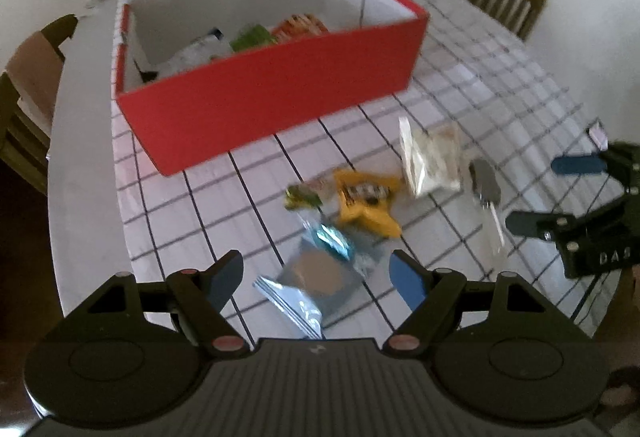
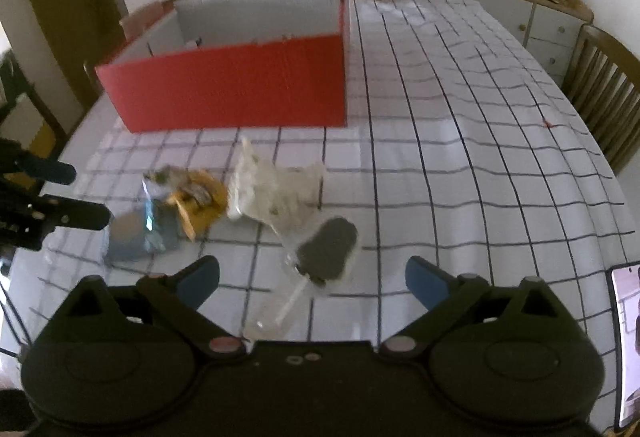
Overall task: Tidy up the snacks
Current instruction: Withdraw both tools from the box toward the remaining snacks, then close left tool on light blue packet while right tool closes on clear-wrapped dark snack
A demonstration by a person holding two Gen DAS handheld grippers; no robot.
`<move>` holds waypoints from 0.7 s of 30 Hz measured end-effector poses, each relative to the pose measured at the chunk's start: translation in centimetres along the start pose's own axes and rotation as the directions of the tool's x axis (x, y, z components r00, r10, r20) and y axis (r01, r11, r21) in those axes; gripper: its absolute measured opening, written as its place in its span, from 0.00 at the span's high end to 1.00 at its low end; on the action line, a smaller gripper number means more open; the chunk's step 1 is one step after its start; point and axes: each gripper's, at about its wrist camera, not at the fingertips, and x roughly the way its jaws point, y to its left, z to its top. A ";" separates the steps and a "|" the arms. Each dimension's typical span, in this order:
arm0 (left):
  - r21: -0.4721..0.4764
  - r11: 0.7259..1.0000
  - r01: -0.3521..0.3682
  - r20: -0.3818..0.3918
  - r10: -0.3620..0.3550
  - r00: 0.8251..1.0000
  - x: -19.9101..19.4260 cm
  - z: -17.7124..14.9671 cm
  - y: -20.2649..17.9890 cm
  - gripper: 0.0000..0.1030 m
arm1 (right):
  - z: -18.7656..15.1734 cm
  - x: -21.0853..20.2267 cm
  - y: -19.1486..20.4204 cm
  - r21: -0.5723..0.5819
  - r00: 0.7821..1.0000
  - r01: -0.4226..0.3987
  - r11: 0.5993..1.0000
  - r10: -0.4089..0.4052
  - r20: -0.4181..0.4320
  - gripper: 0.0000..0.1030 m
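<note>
Left wrist view: my left gripper (image 1: 316,275) hangs with jaws spread above a blue snack packet (image 1: 316,277) on the checked tablecloth (image 1: 460,49). My right gripper (image 2: 312,281) gapes empty over a wrapped chocolate ice-pop (image 2: 328,251); the red box (image 2: 228,85) sits beyond.

White letters "DAS" on the right gripper (image 1: 532,193) body (cropped)

The tall red cardboard box (image 2: 224,85) is walling off the far side of the checked tablecloth (image 2: 460,157). Right of that box, cloth is lying bare; before it, loose snack packets (image 2: 276,193) are crowding the path.
</note>
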 end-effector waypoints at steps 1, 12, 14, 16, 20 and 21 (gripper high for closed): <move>0.011 1.000 0.003 -0.005 -0.003 1.000 0.2 -0.1 -0.1 0.22 | -0.3 0.2 -0.1 -0.005 1.000 -0.004 1.000 0.004 -0.003 0.04; 0.155 0.987 0.034 -0.070 -0.024 0.997 3.4 -0.6 -0.4 0.22 | -0.2 2.8 -0.2 0.020 0.996 -0.040 0.999 0.041 -0.079 0.18; 0.183 0.982 0.046 -0.069 -0.034 0.997 3.7 -0.5 -0.4 0.22 | -0.1 3.1 -0.1 0.026 0.996 -0.025 0.999 0.028 -0.086 0.19; 0.198 0.978 0.070 -0.076 -0.056 0.996 4.1 -0.4 -0.4 0.22 | 0.1 3.5 -0.1 0.030 0.996 0.001 1.000 0.001 -0.092 0.23; 0.213 0.971 0.105 -0.088 -0.088 0.992 5.0 -0.2 -0.2 0.23 | 0.8 4.3 -0.7 0.060 0.993 0.053 0.997 -0.046 -0.107 0.28; 0.213 0.970 0.114 -0.089 -0.097 0.991 5.1 -0.2 -0.2 0.23 | 0.9 4.4 -0.7 0.065 0.992 0.061 0.996 -0.054 -0.111 0.28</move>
